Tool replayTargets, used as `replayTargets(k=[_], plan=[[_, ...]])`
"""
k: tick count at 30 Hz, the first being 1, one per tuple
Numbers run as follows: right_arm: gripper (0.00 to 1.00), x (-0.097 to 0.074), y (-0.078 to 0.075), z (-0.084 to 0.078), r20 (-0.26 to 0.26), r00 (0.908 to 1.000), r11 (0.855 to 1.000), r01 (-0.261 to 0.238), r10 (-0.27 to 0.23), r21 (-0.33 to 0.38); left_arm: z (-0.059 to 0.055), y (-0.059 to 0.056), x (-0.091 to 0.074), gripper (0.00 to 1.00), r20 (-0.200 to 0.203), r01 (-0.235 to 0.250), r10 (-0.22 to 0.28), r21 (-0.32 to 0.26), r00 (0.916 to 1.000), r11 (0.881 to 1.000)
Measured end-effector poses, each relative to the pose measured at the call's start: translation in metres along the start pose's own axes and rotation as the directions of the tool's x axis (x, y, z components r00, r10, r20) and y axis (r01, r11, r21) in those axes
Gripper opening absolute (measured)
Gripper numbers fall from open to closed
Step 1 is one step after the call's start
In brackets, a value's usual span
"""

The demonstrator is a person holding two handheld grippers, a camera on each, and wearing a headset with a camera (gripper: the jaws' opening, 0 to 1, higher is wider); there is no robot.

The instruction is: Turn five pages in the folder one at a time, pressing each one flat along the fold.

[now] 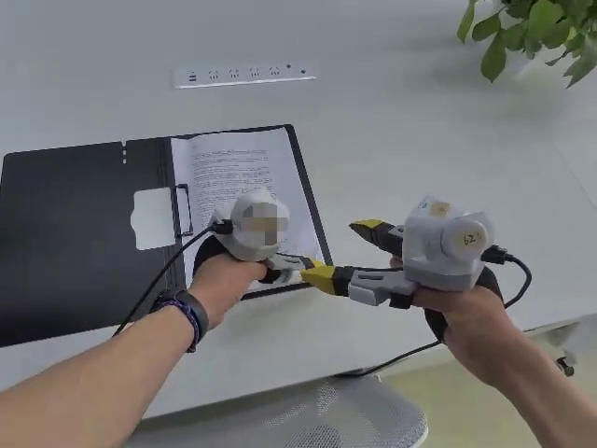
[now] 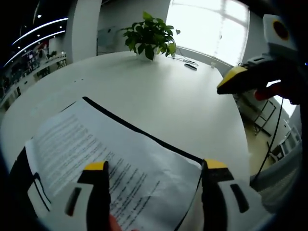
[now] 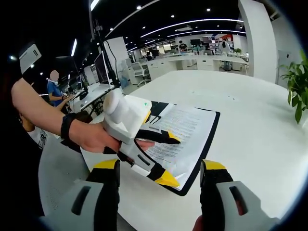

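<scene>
1. Folder (image 1: 75,233): lies open on the white bench (image 1: 420,140), with the black inside cover to the left and a printed page (image 1: 238,173) lying flat on the right half.
2. Left hand-held gripper (image 2: 156,166): released, with its yellow-tipped jaws spread wide over the near right corner of the page. Whether the tips touch the paper cannot be told.
3. Right hand-held gripper (image 3: 160,166): released, jaws apart. It is held near the bench's front edge, just right of the folder, and points towards the left hand-held gripper.
4. Power strip (image 1: 244,74): white, lying on the bench beyond the folder and well apart from it.
5. Potted plant (image 1: 536,33): green leaves at the far right of the bench.
6. Wristband (image 1: 187,313): dark, worn on the left wrist.
</scene>
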State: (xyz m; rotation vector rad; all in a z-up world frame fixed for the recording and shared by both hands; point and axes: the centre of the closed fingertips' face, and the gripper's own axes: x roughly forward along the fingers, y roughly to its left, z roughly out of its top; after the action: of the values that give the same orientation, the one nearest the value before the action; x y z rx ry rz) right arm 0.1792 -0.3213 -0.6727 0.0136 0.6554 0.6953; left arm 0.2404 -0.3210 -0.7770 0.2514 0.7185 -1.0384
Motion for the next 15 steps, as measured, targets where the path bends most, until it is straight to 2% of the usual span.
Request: replayTargets(k=[1, 5, 6, 10, 15], plan=[[0.67, 0.000, 0.000, 0.000, -0.001, 1.0000, 1.000, 0.000, 0.000, 0.000, -0.002, 0.003, 0.001, 0.76, -0.011, -0.018, 0.019, 0.033, 0.9998, 0.999], [0.67, 0.001, -0.001, 0.000, -0.002, 1.0000, 1.000, 0.001, -0.001, 0.002, -0.008, 0.004, 0.002, 0.72, -0.032, -0.051, 0.055, 0.123, 0.9980, 0.991], [0.66, 0.001, -0.001, -0.001, -0.002, 1.0000, 1.000, 0.000, 0.000, 0.004, -0.007, 0.002, 0.003, 0.72, -0.026, -0.048, 0.050, 0.100, 0.9984, 0.994], [0.66, 0.004, -0.002, -0.002, -0.004, 1.0000, 1.000, -0.003, 0.003, 0.011, -0.007, 0.005, 0.002, 0.71, -0.022, -0.047, 0.050, 0.108, 0.9985, 0.993], [0.65, 0.013, -0.007, -0.008, -0.015, 0.9998, 1.000, -0.014, 0.015, 0.019, -0.007, 0.008, -0.001, 0.65, -0.020, -0.047, 0.050, 0.111, 0.9986, 0.993]])
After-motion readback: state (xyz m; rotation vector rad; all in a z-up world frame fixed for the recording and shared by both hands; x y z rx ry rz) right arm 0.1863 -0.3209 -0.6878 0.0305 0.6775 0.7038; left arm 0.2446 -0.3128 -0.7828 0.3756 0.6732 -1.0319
